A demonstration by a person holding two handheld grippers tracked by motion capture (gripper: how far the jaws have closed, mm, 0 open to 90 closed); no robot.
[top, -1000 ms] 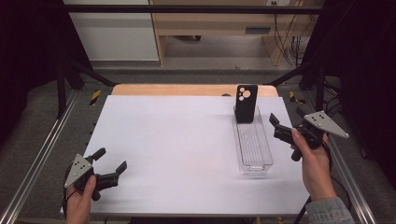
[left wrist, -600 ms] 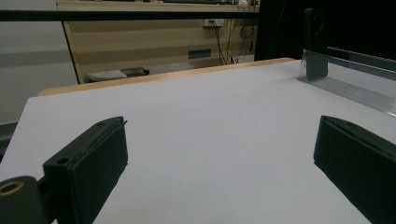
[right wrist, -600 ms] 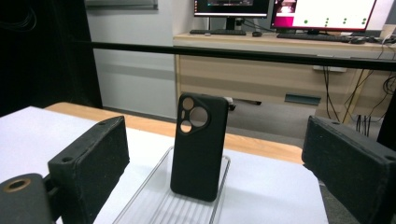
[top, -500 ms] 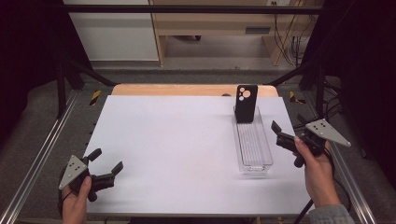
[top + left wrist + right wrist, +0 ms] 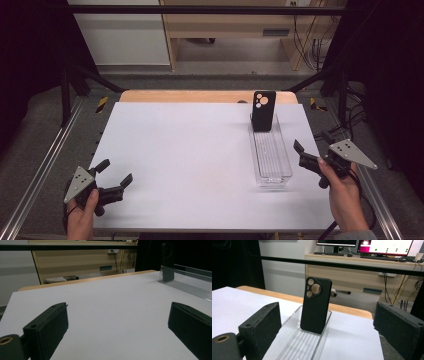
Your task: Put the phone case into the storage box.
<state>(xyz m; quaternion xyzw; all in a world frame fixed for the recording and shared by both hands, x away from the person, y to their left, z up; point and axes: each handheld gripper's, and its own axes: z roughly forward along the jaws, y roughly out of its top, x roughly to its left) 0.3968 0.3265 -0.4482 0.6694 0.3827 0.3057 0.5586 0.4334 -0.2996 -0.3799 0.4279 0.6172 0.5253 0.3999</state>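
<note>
Item: black phone case (image 5: 263,110), upright at 12 o'clock end of clear tray (image 5: 270,155) on table (image 5: 190,150) | my right hand-held gripper (image 5: 311,151) open, empty, at tray's 3 o'clock | left hand-held gripper (image 5: 114,177) open, idle at 7 o'clock | step: approach; next: advance, close on case.

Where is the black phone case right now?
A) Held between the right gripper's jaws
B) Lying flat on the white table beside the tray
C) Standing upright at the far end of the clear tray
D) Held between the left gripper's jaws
C: the black phone case stands upright at the far end of the clear tray, and the right gripper sits apart from it with jaws open and nothing between them.
</note>
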